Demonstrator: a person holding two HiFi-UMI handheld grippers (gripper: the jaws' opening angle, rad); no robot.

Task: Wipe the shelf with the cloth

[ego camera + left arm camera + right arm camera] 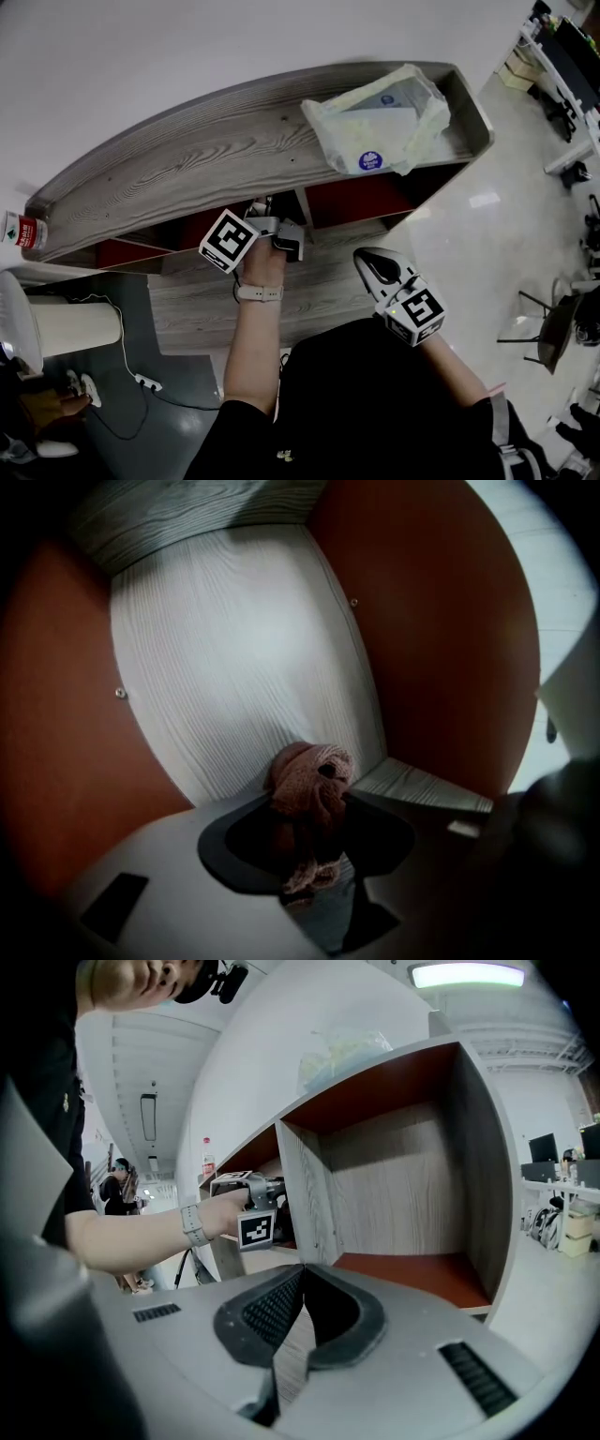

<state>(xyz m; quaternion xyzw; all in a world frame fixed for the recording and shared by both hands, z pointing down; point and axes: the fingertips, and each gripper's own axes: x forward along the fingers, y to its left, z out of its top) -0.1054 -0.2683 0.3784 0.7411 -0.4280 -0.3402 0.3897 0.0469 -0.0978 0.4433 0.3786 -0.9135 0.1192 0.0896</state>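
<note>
Standing on the left end of the shelf's grey wood-grain top is a small red-labelled bottle, only partly in sight. Below that end of the shelf a white cylinder sits on the dark floor, a thin cable trailing past it. Towards the shelf's middle, the left gripper reaches into a compartment with red-brown side walls and a pale grained back panel. Its jaws are clamped on a bunched brownish knitted cloth. I cannot tell whether the cloth touches the panel. The shelf top hides the jaw tips from above. Further right on the shelf top lies a crumpled translucent plastic bag. In front of the shelf's right compartment, the right gripper hangs with its ribbed dark pads pressed together on nothing.
</note>
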